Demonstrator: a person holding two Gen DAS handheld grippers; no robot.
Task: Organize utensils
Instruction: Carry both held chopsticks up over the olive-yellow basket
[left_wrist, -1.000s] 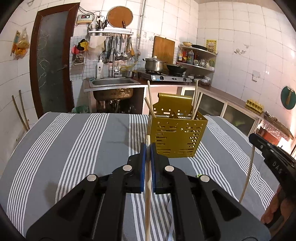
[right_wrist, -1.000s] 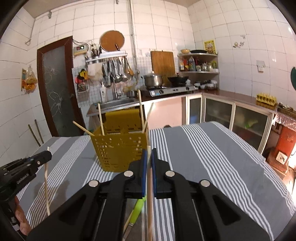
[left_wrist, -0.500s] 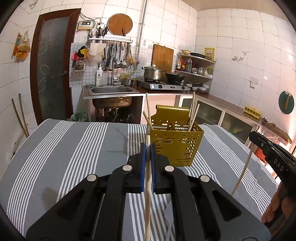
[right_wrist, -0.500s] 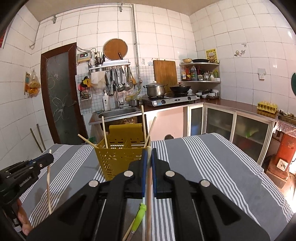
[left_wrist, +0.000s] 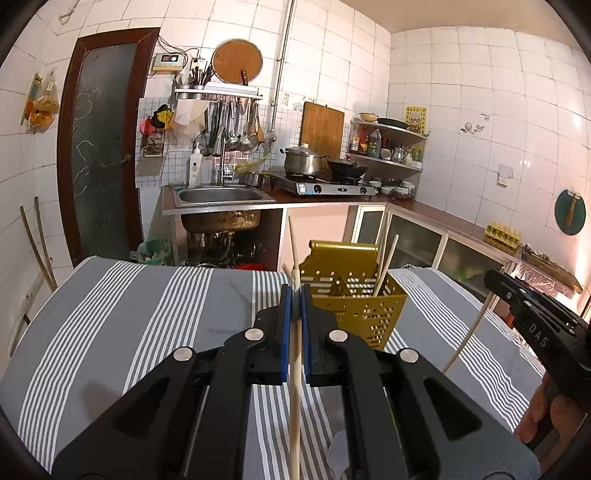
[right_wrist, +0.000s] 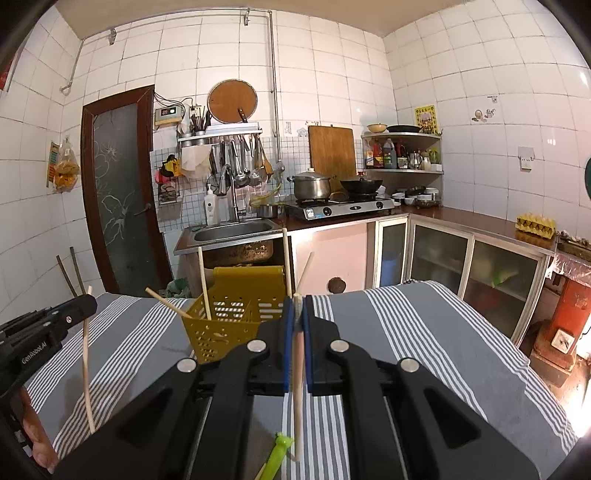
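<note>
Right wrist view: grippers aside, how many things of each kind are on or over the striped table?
Chopsticks: 6
Yellow basket: 1
Green utensil: 1
Total: 8

White square tiles cover the walls (right_wrist: 332, 66) ahead and to the right. Ahead left stands a dark wooden door (right_wrist: 118, 192) with frosted glass. Straight ahead, a steel sink (right_wrist: 232, 230) sits beneath a rack of hanging ladles (right_wrist: 240, 162), with a gas stove (right_wrist: 347, 208) just right of it. Glass-fronted cabinets (right_wrist: 469, 266) run along the right. A corner shelf (right_wrist: 402, 151) holds bottles.
</note>
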